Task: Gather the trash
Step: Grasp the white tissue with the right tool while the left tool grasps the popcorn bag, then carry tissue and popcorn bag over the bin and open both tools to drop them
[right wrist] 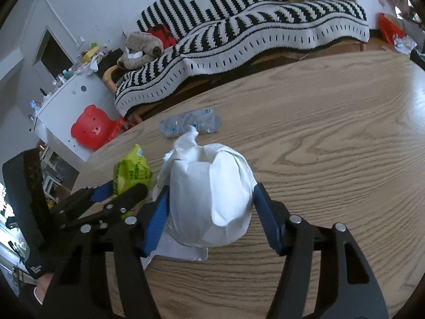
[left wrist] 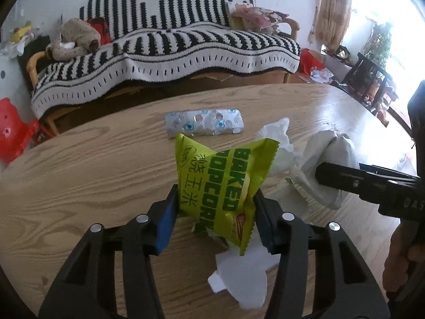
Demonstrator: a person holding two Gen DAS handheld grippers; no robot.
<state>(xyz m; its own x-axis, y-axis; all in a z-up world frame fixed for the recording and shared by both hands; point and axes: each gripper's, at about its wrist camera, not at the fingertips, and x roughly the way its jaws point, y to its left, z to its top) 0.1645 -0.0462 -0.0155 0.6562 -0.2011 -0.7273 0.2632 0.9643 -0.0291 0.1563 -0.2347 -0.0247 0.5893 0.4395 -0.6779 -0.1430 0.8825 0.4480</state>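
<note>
Mid-collection at a wood-grain table (left wrist: 93, 164): the left gripper (left wrist: 215, 212) has its jaws pinching a crinkly green popcorn bag (left wrist: 225, 178), glossy foil with a serrated edge, held upright just above the tabletop. The right gripper (right wrist: 209, 202) has its jaws closed around a soft, rounded wad of white tissue (right wrist: 209, 186), its folds bulging between the blue pads (right wrist: 156, 218). Both pieces of trash appear to be in hand, so the pick-up step looks done for these two. Next, by this reading, comes carrying them to a bin, none of which is in view. A flat silvery blister pack (left wrist: 203, 123) and a torn white paper scrap (left wrist: 241, 279) lie on the table, apart from both grippers, not yet gathered.
</note>
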